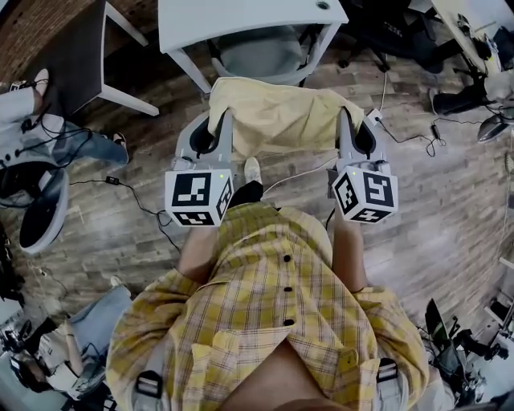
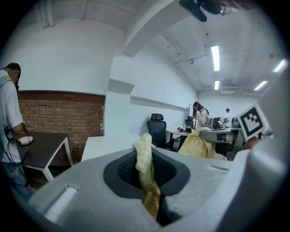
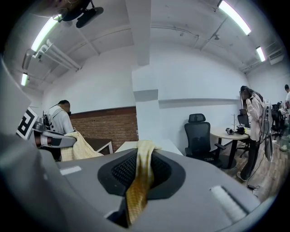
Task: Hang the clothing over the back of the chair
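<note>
A pale yellow garment (image 1: 277,116) hangs stretched between my two grippers, in front of the person's chest. My left gripper (image 1: 217,119) is shut on its left corner, and a fold of the cloth (image 2: 146,167) stands pinched between the jaws in the left gripper view. My right gripper (image 1: 345,119) is shut on the right corner, where a strip of cloth (image 3: 139,176) runs through the jaws. Just beyond the garment, a grey chair (image 1: 261,52) stands tucked under a white table (image 1: 241,20); its back faces me.
A dark table (image 1: 72,48) stands at the upper left, with a seated person's legs (image 1: 88,144) beside it. Cables (image 1: 132,197) trail over the wooden floor. A black office chair (image 2: 157,129) and standing people (image 3: 251,122) are farther off.
</note>
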Demonstrator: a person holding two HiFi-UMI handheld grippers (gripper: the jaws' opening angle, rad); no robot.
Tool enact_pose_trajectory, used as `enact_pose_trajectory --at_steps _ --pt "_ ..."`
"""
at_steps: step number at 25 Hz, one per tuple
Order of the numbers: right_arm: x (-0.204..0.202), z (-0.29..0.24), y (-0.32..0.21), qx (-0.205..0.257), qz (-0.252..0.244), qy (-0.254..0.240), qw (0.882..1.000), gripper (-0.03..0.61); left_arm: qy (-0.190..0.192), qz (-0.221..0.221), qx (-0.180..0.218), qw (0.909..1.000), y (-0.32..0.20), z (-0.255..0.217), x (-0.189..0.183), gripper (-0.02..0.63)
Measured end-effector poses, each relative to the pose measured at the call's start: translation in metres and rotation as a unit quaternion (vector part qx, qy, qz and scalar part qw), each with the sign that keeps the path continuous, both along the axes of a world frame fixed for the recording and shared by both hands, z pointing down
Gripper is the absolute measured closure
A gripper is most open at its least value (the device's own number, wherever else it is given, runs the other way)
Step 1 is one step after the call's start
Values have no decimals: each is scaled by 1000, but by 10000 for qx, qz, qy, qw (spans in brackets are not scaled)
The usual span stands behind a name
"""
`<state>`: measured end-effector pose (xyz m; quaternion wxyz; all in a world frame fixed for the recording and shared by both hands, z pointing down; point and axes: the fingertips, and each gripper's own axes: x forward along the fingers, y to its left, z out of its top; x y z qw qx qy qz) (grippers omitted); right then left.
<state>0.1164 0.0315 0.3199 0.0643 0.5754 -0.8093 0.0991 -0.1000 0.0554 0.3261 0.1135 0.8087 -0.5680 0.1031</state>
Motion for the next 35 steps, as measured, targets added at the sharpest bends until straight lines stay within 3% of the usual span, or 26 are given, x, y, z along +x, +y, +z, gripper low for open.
enact_pose_trajectory --at_steps 14,25,35 --pt "-33 19 -89 -378 349 225 9984 537 154 495 -355 9980 -87 20 -17 584" --pt "-41 38 -111 -638 510 414 9958 537 170 679 -644 9955 -107 42 -27 583" --pt "-38 49 -138 -808 275 417 9955 536 144 571 -813 9949 -124 52 -19 581"
